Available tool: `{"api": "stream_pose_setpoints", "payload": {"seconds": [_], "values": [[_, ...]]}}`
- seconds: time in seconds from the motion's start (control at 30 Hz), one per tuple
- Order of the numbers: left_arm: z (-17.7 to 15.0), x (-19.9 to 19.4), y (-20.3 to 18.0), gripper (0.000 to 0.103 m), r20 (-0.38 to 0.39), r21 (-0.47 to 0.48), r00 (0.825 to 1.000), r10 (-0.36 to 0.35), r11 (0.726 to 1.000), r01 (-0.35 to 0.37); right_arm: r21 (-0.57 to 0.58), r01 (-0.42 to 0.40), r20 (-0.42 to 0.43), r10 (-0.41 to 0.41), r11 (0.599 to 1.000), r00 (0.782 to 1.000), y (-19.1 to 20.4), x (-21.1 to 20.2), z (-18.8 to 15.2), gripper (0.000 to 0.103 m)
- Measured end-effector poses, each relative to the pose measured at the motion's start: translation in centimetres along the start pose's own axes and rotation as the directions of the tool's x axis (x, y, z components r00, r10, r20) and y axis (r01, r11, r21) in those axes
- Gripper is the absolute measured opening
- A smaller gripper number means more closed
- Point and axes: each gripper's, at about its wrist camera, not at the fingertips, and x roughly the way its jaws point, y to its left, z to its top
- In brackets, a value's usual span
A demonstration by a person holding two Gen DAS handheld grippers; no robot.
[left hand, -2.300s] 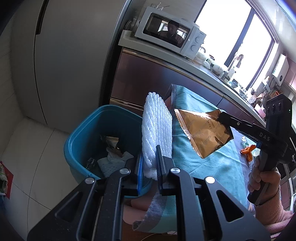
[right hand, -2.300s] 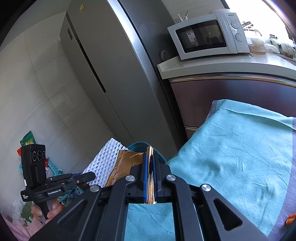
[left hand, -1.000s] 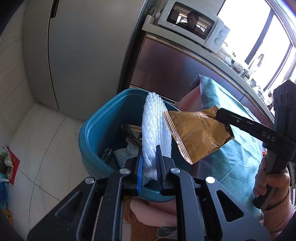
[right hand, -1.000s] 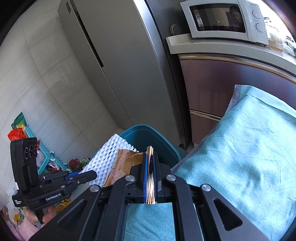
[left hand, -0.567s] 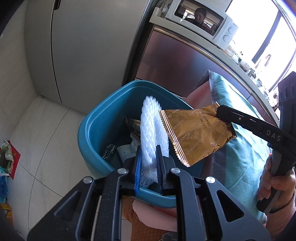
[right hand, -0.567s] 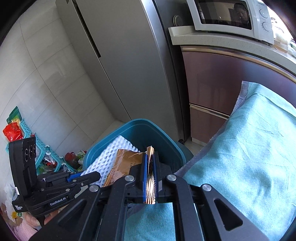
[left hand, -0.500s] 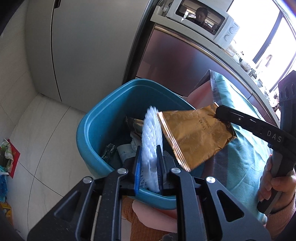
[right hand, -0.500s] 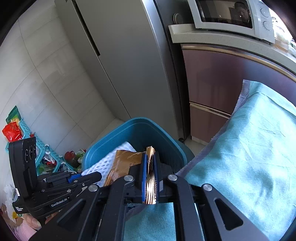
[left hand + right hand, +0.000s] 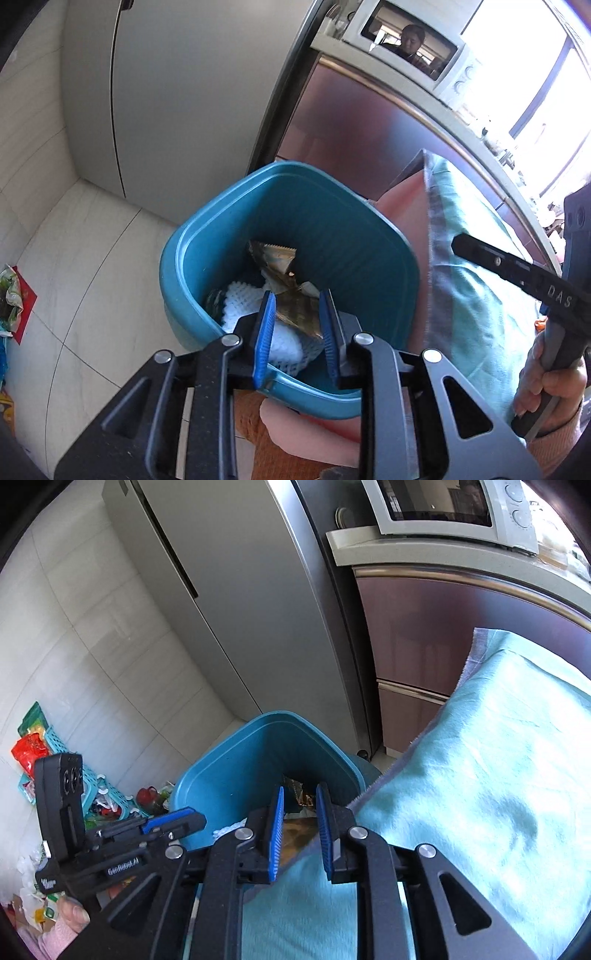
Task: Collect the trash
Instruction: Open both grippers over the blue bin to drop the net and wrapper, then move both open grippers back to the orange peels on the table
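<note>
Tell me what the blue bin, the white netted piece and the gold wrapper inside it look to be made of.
Blue bin: seemingly moulded plastic, smooth with a soft sheen on its rim.
White netted piece: probably foam mesh, matte, with an open lattice.
Gold wrapper: likely metallised film, shiny, creased; another wrapper above it has a serrated edge.

White foam net [image 9: 242, 301], gold wrapper [image 9: 295, 314] lying inside teal bin [image 9: 177, 266].

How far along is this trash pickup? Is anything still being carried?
Both pieces are dropped: the white foam net and the crinkled gold foil wrapper lie inside the blue plastic bin. The left gripper and right gripper have just been opening and hold nothing. On the teal cloth nothing more shows, so what remains can't be told.
</note>
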Motion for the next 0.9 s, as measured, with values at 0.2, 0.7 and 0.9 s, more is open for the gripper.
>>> {"api": "stream_pose_setpoints", "payload": {"seconds": [0.2, 0.7, 0.9], "values": [[-0.3, -1.8, -4.1, 0.033, 0.037, 0.111, 0.995, -0.091, 0.99, 0.086, -0.019, 0.017, 0.093, -0.015, 1.0, 0.996, -1.1, -5.7, -2.4, 0.025], [-4.4, -0.2, -22.7, 0.038, -0.137, 0.473, 0.925, -0.355, 0.797, 0.376, 0.245, 0.298, 0.267, -0.36, 0.923, 0.894, -11.2, -21.8, -12.1, 0.028], [-6.2, 2.1, -29.1, 0.038, -0.226, 0.545, 0.901, -0.37, 0.719, 0.432, 0.383, 0.359, 0.221, -0.462, 0.851, 0.859, -16.4, -24.3, -15.3, 0.029]]}}
